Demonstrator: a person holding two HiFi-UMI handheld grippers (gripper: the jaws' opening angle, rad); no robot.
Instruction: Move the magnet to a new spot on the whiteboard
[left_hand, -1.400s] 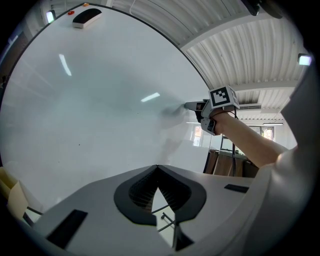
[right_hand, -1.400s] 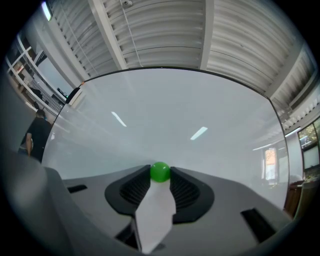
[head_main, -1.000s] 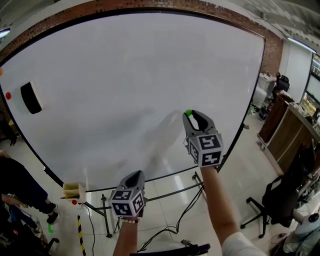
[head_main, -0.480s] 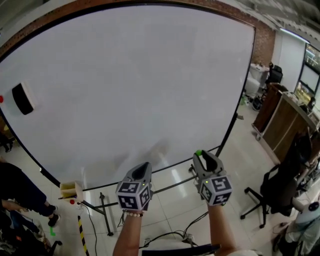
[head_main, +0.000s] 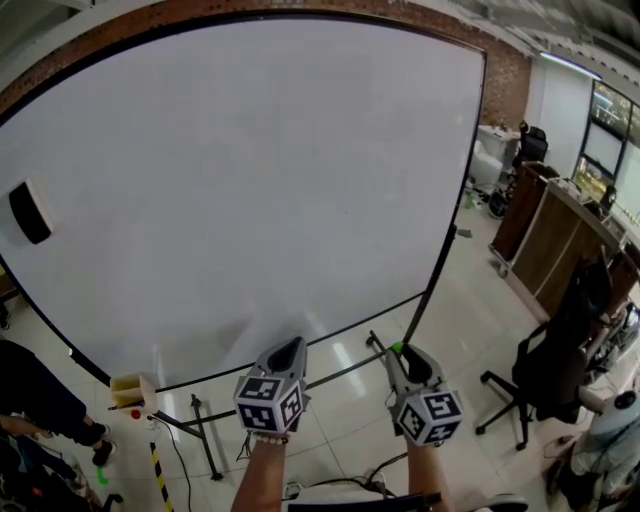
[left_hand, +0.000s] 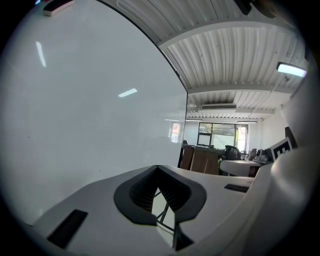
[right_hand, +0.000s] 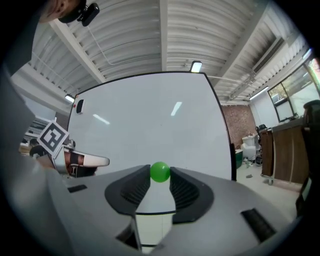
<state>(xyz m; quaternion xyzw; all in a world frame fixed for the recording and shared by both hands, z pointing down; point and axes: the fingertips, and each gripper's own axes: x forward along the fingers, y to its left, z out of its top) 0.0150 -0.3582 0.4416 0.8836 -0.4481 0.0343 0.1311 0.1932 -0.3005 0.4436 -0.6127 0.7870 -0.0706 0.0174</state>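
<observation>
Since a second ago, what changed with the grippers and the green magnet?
The right gripper, carrying the small round green magnet, dropped from mid-board to below the lower edge of the large white whiteboard. The left gripper shifted slightly. Unchanged: magnet still pinched, left jaws shut and empty.

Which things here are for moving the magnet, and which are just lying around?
For the job: green magnet, right gripper holding it, whiteboard.
Just around: black eraser, office chair, left gripper, shut and empty.

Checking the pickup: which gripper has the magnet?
The right gripper: the green magnet is pinched at its tips. The left gripper is shut, empty.
</observation>
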